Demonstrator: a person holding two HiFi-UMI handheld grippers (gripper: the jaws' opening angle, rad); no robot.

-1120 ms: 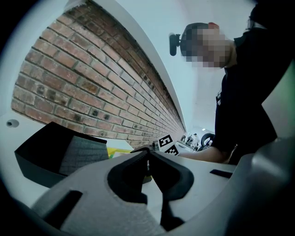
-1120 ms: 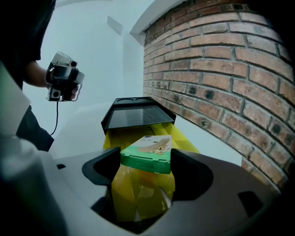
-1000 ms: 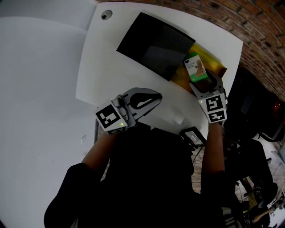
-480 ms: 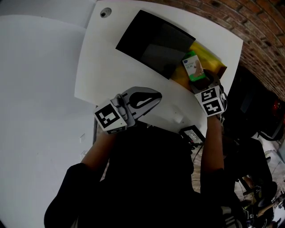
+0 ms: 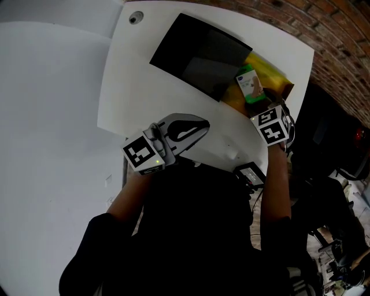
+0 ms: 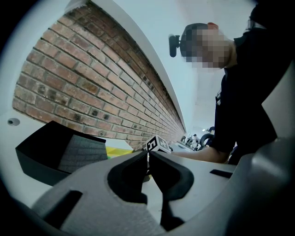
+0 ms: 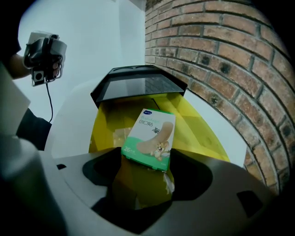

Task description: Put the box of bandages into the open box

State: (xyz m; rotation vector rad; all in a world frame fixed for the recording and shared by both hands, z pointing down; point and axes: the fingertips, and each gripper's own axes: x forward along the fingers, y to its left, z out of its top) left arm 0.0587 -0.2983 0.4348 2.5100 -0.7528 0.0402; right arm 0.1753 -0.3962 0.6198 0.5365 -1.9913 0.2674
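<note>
The green and white box of bandages [image 5: 250, 85] [image 7: 150, 137] hangs over the open yellow box [image 5: 272, 71] [image 7: 196, 123] at the table's far right. My right gripper [image 5: 258, 104] [image 7: 145, 165] is shut on the near end of the box of bandages. A black lid [image 5: 199, 55] [image 7: 138, 83] stands raised at the far side of the yellow box. My left gripper [image 5: 198, 128] [image 6: 148, 162] sits shut and empty near the table's front edge, well left of the yellow box.
The white table [image 5: 144, 87] has a round cable hole [image 5: 136, 18] at its far left corner. A small black device [image 5: 250, 173] lies at the near edge. A brick wall [image 7: 221, 60] runs close behind the yellow box.
My right gripper has carried the box of bandages a little farther out over the yellow box. The left gripper has stayed put.
</note>
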